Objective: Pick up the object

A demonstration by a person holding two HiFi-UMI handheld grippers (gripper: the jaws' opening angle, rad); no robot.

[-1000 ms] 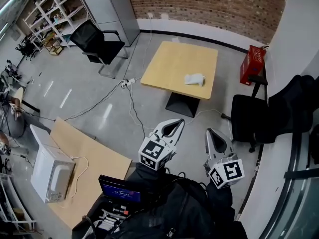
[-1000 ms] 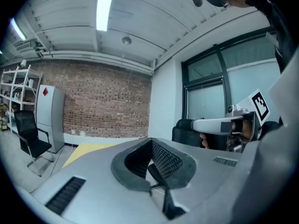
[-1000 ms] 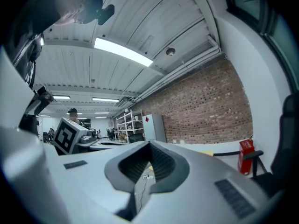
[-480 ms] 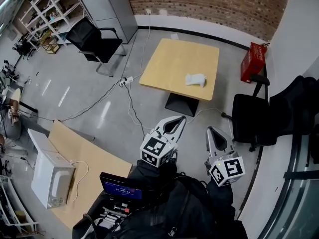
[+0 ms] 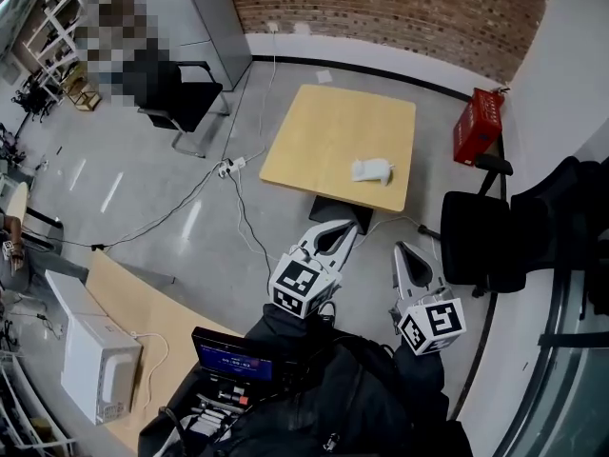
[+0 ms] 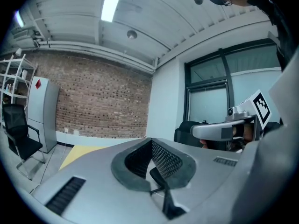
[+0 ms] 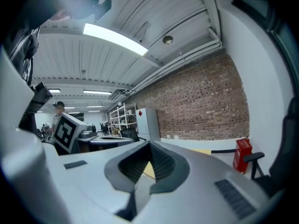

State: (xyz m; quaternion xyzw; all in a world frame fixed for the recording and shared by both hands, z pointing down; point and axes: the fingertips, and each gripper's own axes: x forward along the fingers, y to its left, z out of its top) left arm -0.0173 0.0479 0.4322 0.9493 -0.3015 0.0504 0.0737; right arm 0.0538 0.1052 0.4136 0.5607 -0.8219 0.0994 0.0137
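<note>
A grey floor (image 5: pixel 143 160) runs up to a brick wall (image 5: pixel 400 8), and a square wooden table (image 5: pixel 324 136) stands on it in front of that wall. Both grippers are held out side by side short of the table's near edge. They point toward it almost level, with their marker cubes back by the person's dark-clothed body. The left gripper (image 5: pixel 344 228) reaches close to the table's black base. The right gripper (image 5: pixel 401 251) sits off the table's near right corner.

The object (image 5: pixel 371 169), small and white, lies on the table top toward that same corner, well apart from both grippers. A red box (image 5: pixel 473 127) stands on the floor to the right of the table, and a black chair (image 5: pixel 481 241) stands near the near right corner. Another black chair (image 5: pixel 176 89) stands well to the table's left. A white power strip (image 5: pixel 231 166) with trailing cables lies on the floor to the left of the table.

Each gripper's jaws are pressed together at the tips, with nothing between them.
</note>
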